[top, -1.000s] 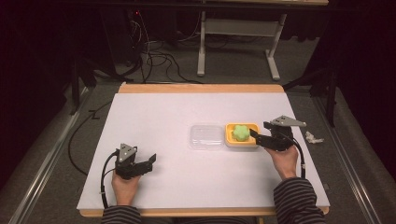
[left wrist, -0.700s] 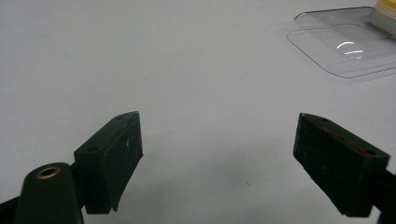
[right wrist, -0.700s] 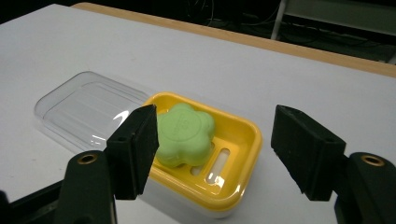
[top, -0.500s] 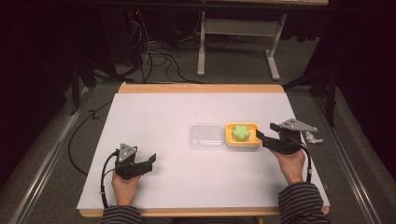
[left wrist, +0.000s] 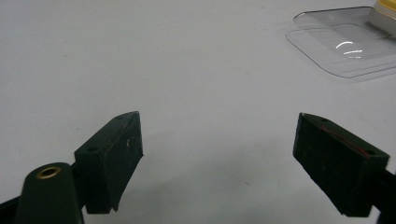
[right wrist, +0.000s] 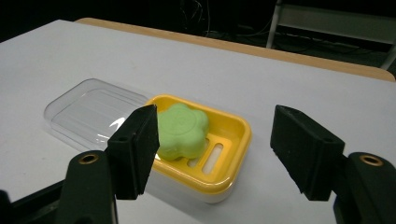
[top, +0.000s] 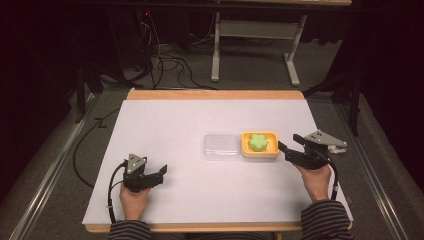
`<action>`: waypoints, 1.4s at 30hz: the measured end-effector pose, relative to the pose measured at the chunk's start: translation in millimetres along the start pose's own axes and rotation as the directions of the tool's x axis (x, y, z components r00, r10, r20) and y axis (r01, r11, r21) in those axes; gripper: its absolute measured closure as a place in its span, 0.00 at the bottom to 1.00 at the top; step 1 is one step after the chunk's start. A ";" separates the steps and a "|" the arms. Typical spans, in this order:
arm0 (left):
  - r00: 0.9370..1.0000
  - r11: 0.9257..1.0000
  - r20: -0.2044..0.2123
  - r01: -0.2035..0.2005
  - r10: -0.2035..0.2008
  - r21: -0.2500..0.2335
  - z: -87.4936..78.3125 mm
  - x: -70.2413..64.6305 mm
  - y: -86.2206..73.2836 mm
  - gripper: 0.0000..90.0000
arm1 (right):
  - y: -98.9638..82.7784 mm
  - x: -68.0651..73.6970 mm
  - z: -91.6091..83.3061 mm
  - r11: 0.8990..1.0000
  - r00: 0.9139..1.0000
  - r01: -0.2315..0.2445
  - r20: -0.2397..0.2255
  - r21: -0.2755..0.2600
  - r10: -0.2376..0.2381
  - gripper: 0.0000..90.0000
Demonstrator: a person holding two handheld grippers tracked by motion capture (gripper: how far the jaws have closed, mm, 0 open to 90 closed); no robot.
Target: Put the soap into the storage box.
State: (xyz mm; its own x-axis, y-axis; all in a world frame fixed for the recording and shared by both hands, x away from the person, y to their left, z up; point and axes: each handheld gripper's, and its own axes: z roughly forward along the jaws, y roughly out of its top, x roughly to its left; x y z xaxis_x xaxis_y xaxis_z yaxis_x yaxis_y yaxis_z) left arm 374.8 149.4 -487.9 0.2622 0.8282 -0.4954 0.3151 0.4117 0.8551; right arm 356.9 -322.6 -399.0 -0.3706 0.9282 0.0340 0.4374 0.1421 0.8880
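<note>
the green soap (top: 258,142) sits in the yellow dish (top: 260,152), clear lid (top: 220,146) touching its left side. right gripper (top: 285,148), jaws apart and empty, hovers just right of the dish; left gripper (top: 161,172) rests released. a careless nudge could shove the light dish

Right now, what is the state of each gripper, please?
Left gripper: open, holding nothing, over bare table.
Right gripper: open, holding nothing, beside the yellow soap dish.
</note>
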 end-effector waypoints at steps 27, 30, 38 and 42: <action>1.000 1.000 0.002 0.002 -0.002 0.001 0.0 -0.4 -0.1 0.18 | -20.8 1.1 -23.8 0.999 1.000 -0.001 0.010 -0.039 0.001 0.36; 1.000 1.000 0.002 0.002 -0.002 0.001 0.1 -0.4 -0.1 0.18 | -23.2 1.8 -25.6 0.999 1.000 -0.001 0.007 -0.039 0.001 0.36; 1.000 1.000 0.000 0.000 0.000 0.004 0.4 -0.5 -0.3 0.18 | -30.0 3.8 -29.2 0.999 1.000 -0.011 -0.003 -0.044 0.011 0.36; 1.000 1.000 0.001 0.001 -0.001 0.005 0.4 -0.6 -0.4 0.18 | -33.4 6.6 -29.8 0.999 1.000 -0.014 -0.007 -0.038 0.014 0.37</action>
State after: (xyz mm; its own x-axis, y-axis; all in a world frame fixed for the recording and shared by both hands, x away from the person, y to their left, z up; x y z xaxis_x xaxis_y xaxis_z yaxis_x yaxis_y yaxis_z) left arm 374.9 148.5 -488.0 0.2630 0.8275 -0.4960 0.3195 0.4104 0.8541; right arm 315.4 -331.4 -414.7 -0.3697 0.9278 0.0497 0.4115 0.1156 0.9041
